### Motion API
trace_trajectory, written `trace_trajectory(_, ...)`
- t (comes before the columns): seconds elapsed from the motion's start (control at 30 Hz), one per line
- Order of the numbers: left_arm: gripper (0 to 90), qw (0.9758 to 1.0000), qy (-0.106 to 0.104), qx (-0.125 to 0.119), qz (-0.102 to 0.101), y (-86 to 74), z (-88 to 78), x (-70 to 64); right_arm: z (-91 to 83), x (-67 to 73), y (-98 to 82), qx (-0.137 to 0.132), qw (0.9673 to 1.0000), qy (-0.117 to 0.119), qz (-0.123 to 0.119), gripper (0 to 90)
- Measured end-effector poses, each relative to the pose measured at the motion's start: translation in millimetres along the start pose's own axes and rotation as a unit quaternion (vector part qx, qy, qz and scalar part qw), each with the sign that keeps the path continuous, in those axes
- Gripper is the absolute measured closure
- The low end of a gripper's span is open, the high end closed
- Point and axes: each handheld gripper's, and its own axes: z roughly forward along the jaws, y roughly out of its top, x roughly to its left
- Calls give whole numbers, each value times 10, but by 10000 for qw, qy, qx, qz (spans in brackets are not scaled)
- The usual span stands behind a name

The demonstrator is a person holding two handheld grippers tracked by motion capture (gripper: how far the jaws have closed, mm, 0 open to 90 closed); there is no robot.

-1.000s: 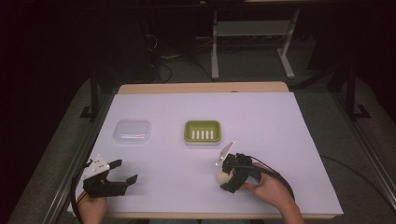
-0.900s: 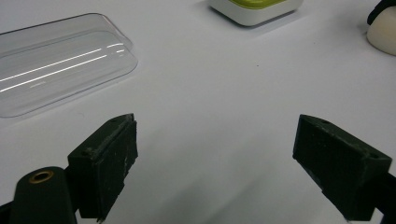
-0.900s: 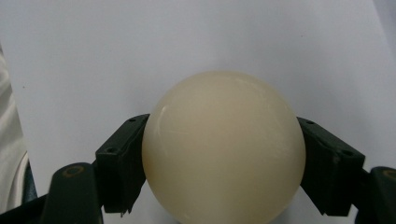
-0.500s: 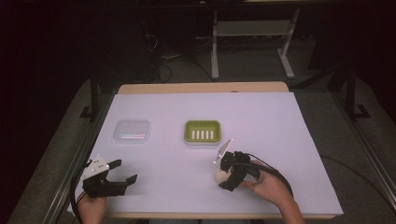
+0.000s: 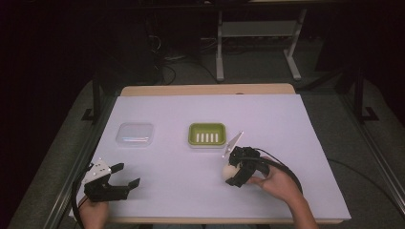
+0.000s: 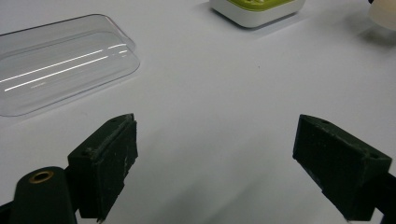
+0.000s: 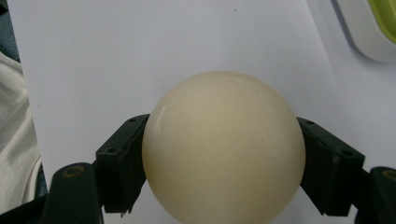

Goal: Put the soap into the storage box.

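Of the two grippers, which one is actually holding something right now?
The right gripper: its jaws are closed on the cream ball, one jaw on each side. The left gripper is spread wide over bare table, holding nothing.

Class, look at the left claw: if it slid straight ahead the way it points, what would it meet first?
Probably nothing soon: the left claw, open, faces bare white sheet. The clear lid lies left of its line, the green soap dish slightly right, far ahead; depth is uncertain.
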Motion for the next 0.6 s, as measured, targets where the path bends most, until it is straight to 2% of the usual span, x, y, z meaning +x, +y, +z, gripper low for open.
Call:
trace_trajectory(0.17,130,10000,11,-38,-61,-5,-1,-6,-13,-79,2,-91,9999,49,36,242)
trace_trajectory(0.3,130,10000,16,-30,-7,-4,-4,3,-16,-129,3,-110,9998,90,111,242)
trace_trajectory(0.37,130,10000,12,-66,-65,-6,0,-6,-25,-142,15,-79,9999,59,107,242)
trace_trajectory(0.6,130,10000,18,-36,-39,-1,-7,-7,-101,-199,87,-87,9999,64,47,242)
